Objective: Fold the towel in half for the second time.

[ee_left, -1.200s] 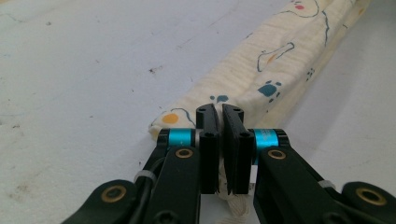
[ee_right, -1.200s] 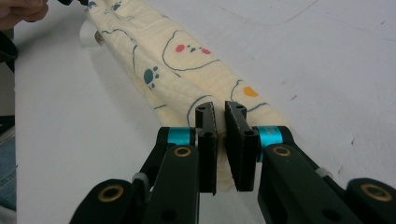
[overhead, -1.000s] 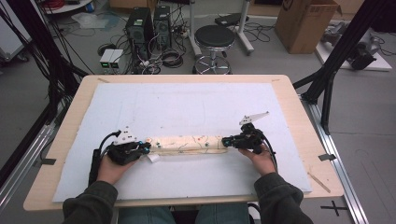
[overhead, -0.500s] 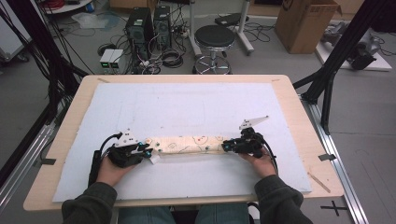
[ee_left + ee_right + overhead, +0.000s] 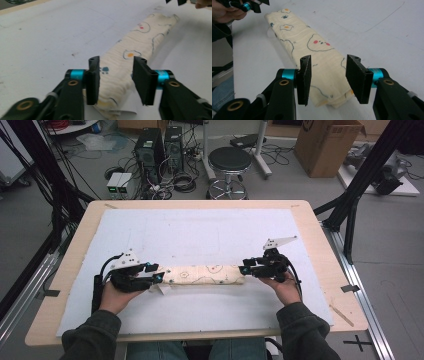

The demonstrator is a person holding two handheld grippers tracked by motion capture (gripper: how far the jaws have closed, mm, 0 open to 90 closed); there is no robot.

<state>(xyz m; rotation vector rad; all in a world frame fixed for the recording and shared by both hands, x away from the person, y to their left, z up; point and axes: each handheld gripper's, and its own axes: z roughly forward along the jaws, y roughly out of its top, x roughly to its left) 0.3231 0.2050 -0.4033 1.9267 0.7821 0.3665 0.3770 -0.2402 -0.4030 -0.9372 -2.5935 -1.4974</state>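
Left gripper (image 5: 156,278) and right gripper (image 5: 243,269) gape at the folded cloth's (image 5: 204,274) ends; white-covered worktop (image 5: 200,232); cluttered floor beyond.

The left claw (image 5: 115,81) gapes astride the rolled cloth's (image 5: 130,56) near end.

Mat (image 5: 200,235) free all round; only rolled cloth (image 5: 205,274) btwn grippers.
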